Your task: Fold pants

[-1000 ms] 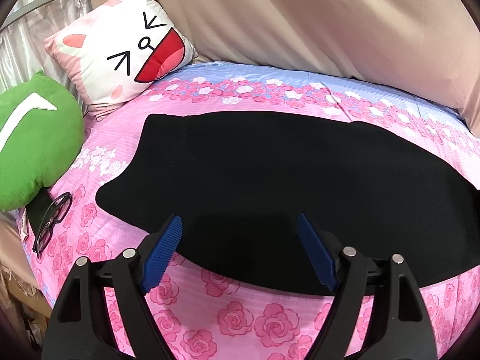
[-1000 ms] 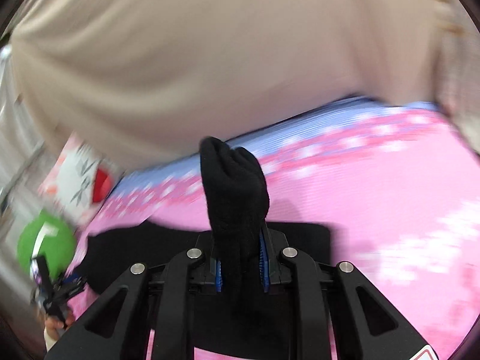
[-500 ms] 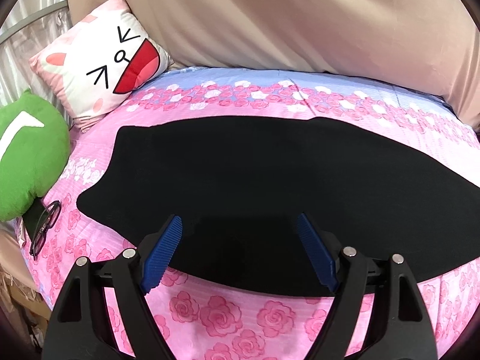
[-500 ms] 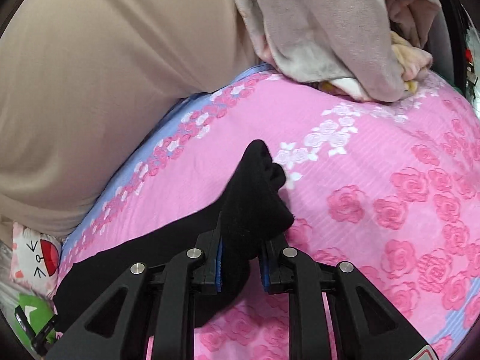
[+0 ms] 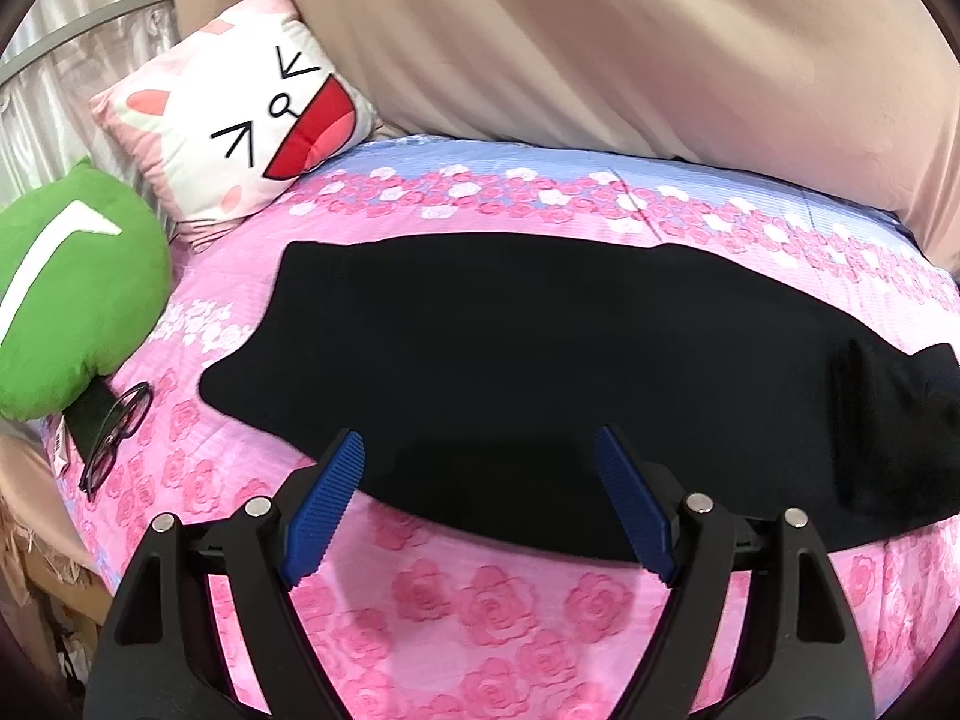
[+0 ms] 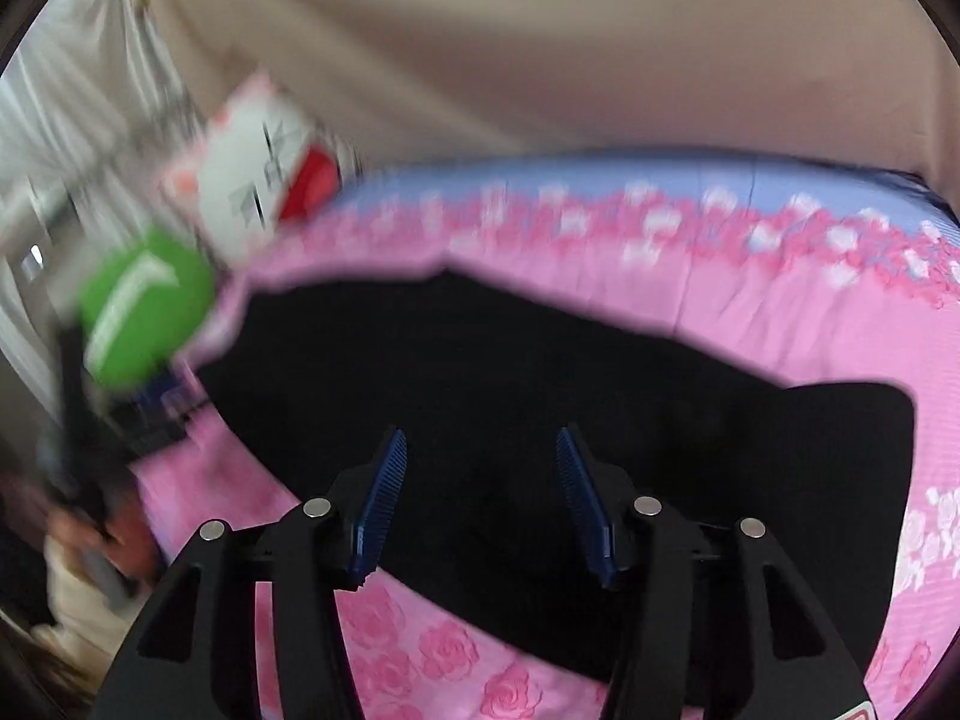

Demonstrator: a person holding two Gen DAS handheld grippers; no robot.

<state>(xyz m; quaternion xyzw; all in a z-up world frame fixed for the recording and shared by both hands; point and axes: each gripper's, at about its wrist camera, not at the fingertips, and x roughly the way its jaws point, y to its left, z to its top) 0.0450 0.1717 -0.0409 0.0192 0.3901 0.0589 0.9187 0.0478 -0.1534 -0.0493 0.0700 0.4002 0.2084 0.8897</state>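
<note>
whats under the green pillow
A dark flat object sticks out from beneath the green pillow, with eyeglasses lying across it. How far it extends underneath is hidden.

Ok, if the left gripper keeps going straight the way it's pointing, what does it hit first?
Most likely the black pants: the open left gripper points at their near edge on the pink bedsheet, nothing between. Depth is unclear.

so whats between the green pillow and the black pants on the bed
In the left wrist view, a pair of glasses lies on the pink rose bedsheet between the green pillow and the black pants; otherwise only bare sheet.
</note>
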